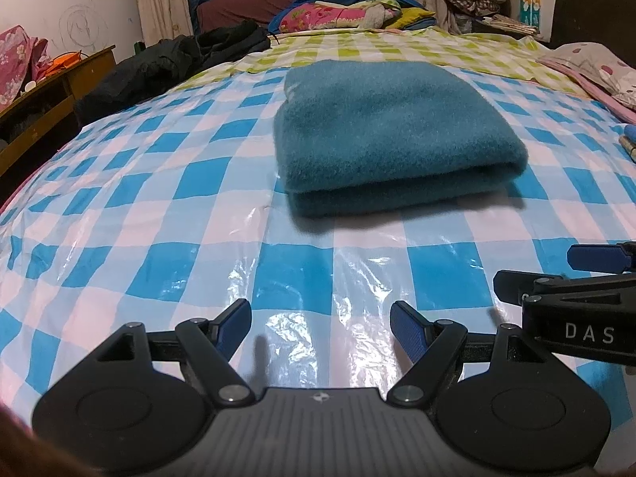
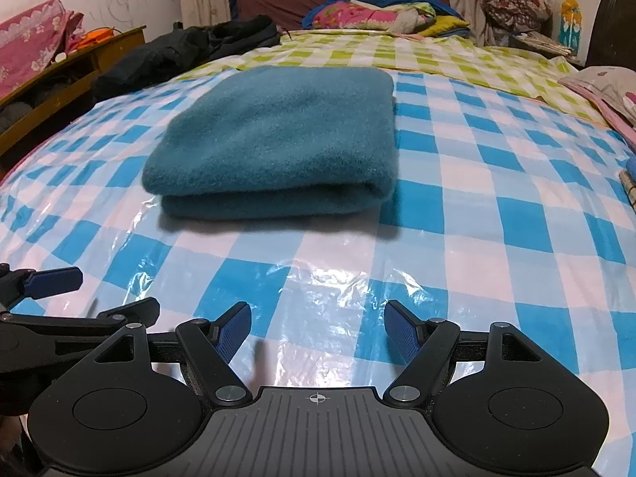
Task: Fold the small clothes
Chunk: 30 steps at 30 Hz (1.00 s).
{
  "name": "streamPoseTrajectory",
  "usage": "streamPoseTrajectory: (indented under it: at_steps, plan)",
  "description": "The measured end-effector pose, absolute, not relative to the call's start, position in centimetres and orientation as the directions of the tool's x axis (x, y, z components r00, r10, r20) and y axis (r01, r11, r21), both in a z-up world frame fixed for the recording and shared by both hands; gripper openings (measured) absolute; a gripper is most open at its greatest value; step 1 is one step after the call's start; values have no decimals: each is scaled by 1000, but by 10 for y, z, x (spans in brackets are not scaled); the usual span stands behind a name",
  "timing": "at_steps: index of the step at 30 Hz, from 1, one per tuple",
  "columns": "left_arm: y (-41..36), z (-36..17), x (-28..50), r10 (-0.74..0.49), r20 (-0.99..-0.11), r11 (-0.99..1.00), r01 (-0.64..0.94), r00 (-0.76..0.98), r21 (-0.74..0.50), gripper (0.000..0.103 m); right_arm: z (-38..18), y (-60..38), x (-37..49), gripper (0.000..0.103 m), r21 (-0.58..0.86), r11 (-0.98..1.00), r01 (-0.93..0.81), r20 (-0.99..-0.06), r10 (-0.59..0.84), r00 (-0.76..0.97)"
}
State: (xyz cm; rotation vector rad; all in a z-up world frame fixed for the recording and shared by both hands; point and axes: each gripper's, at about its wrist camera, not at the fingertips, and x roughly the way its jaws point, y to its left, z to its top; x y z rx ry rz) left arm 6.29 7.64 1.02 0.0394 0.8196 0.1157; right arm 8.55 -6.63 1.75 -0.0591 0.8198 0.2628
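Observation:
A teal fuzzy garment (image 1: pixel 393 135) lies folded into a thick rectangle on the blue-and-white checked plastic sheet (image 1: pixel 159 206), its folded edge facing me. The same garment (image 2: pixel 278 139) sits left of centre in the right wrist view. My left gripper (image 1: pixel 321 328) hovers over the sheet well short of the garment, jaws open and nothing between them. My right gripper (image 2: pixel 318 328) is likewise open and empty, just in front of the garment. Each gripper shows at the other view's edge: the right gripper (image 1: pixel 556 274) on the right and the left gripper (image 2: pixel 79 290) on the left.
The bed carries a green checked sheet (image 1: pixel 397 45) farther back, dark clothing (image 1: pixel 159 63) at far left, and a colourful pile of bedding (image 1: pixel 349 12) by the headboard. A wooden shelf (image 1: pixel 47 99) stands left. Pink patterned fabric (image 1: pixel 596 71) and small folded items (image 2: pixel 630 183) lie at the right edge.

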Motion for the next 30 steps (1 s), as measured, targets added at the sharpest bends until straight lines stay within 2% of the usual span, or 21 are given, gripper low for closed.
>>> streamPoseTrajectory:
  at_steps: [30]
  plan:
    - [81, 7, 62, 114, -749, 992, -110, 653, 55, 83, 9, -64, 82, 78, 32, 966, -256, -749, 192, 634]
